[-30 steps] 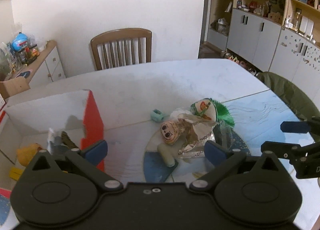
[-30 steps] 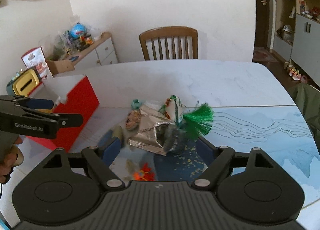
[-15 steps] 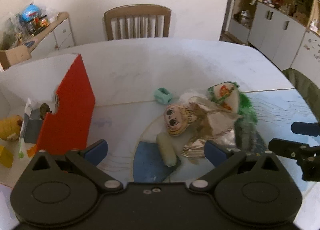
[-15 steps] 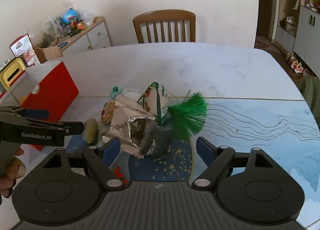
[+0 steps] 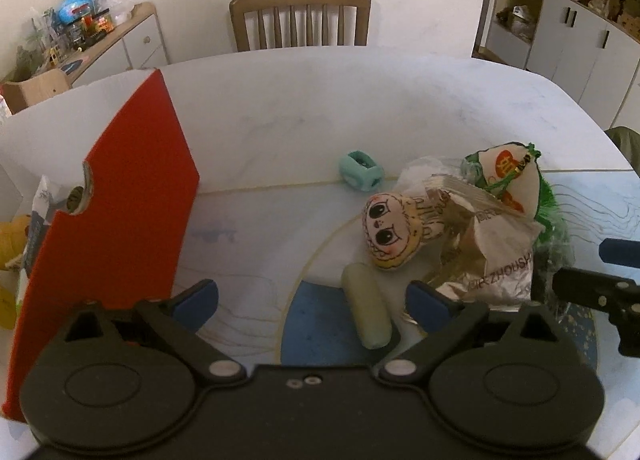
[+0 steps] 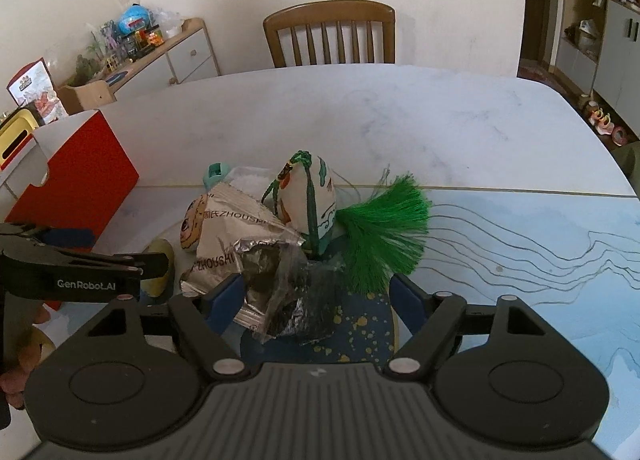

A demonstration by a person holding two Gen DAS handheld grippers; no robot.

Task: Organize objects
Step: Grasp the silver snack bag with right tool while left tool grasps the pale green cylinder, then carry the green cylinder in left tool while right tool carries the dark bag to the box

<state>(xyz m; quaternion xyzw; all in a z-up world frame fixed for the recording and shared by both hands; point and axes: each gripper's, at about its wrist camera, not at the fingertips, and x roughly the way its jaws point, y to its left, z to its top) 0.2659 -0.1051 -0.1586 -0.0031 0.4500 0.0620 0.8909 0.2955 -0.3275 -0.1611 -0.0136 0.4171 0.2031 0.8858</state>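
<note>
Left wrist view
- Left gripper (image 5: 312,298) at bottom centre: jaws wide apart, nothing between the blue pads — only table surface.
- Pale green cylinder (image 5: 367,304) lies on the table (image 5: 320,100) just ahead of the jaws, lower centre, its far end close to the doll-face cushion (image 5: 394,232).
- Foil snack bag (image 5: 484,248) at centre right, overlapping the cushion's right side; printed pouch (image 5: 508,172) with a green tassel (image 5: 550,204) behind it.
- Small teal sharpener-like item (image 5: 360,171) sits apart, above centre.
- Red-sided box (image 5: 120,212) fills the left; a yellow toy (image 5: 12,238) shows inside at the far left edge.
- Right gripper's tips (image 5: 596,272) enter at the right edge beside the bag.

Right wrist view
- Right gripper (image 6: 318,292) at bottom centre: jaws spread, straddling the crumpled foil snack bag (image 6: 256,248) — pads not pressed on it.
- Printed pouch (image 6: 310,200) stands just behind the bag, green tassel (image 6: 384,236) fanning to the right.
- Doll-face cushion (image 6: 192,228) and pale green cylinder (image 6: 160,268) lie left of the bag.
- Left gripper (image 6: 156,262) reaches in from the left edge; red-sided box (image 6: 76,184) at upper left.
</note>
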